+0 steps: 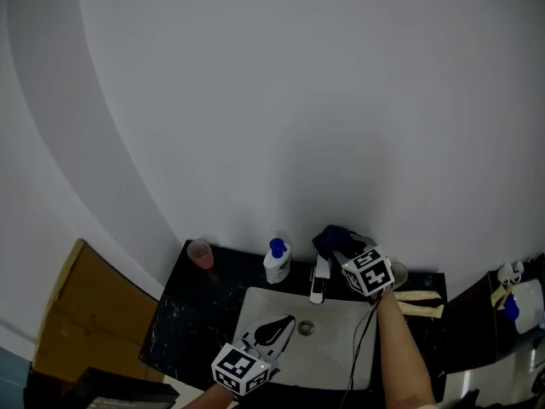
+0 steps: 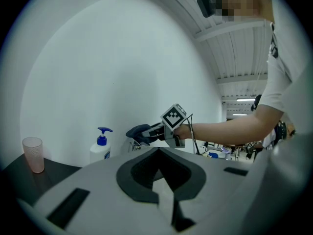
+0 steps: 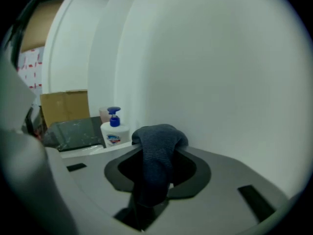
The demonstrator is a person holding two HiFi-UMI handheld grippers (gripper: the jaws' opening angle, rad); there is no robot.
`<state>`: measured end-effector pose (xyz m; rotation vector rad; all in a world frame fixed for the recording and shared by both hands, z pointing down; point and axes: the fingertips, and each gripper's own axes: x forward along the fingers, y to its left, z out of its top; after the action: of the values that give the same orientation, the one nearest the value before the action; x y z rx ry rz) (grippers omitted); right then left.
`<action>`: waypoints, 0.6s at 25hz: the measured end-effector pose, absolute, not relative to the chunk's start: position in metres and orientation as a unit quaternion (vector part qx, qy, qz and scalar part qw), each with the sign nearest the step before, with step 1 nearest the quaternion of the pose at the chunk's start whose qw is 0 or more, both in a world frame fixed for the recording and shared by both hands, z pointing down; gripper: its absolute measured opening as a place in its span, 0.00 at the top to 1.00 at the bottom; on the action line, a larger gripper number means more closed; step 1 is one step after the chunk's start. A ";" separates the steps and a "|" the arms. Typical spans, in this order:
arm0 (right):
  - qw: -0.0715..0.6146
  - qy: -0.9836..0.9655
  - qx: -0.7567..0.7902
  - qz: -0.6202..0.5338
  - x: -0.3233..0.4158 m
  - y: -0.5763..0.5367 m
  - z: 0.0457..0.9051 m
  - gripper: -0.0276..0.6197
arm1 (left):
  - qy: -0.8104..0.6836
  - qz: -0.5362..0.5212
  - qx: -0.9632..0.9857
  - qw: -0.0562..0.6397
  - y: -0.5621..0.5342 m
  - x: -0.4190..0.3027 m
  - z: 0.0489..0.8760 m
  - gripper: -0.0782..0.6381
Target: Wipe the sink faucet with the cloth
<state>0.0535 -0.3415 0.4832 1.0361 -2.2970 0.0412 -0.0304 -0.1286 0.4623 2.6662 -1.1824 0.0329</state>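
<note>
The right gripper point(image 1: 343, 251) is clamped on the dark blue cloth point(image 1: 332, 236). In the right gripper view the cloth is pinched between the jaws and bunches up over their tips. From the head view, that bunched end sits at the top rear of the faucet point(image 1: 319, 281), close to the wall. The left gripper view shows the cloth right over the faucet's upper part, but I cannot tell whether it presses on the metal.

The left gripper point(image 1: 274, 331) hangs above the sink point(image 1: 341, 348), well apart from the faucet. Its jaws are closed together with nothing between them.

A soap bottle point(image 1: 277, 262) stands just beside the faucet on the dark counter point(image 1: 192, 313). A pink cup point(image 1: 201, 253) stands farther along toward the counter's left end.

As I judge it, the pick-up is done and the cloth has been brought to the faucet, so the wiping is at hand or under way. The spout and the base show bare below the cloth. Those parts likely remain to be rubbed, though no frame shows which surfaces are already clean.
</note>
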 end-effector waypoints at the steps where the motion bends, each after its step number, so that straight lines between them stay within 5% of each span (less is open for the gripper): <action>1: 0.304 -0.866 0.397 0.012 0.056 -0.342 0.480 0.77 | -0.402 0.012 0.909 0.111 -0.128 -0.031 0.463 0.89; 5: 0.271 -0.924 0.269 0.026 0.030 -0.290 0.469 0.77 | -0.401 0.013 0.909 0.111 -0.130 -0.031 0.464 0.89; 8: 0.315 -0.926 0.210 0.009 0.018 -0.264 0.483 0.77 | -0.399 0.012 0.910 0.111 -0.132 -0.030 0.464 0.89; 15: 0.275 -0.898 0.339 0.048 0.037 -0.327 0.487 0.77 | -0.392 0.020 0.913 0.108 -0.135 -0.023 0.465 0.89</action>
<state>0.0370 -0.3272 0.4866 0.9121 -2.4143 0.1293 -0.0234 -0.1349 0.4651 2.6876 -1.1541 0.0576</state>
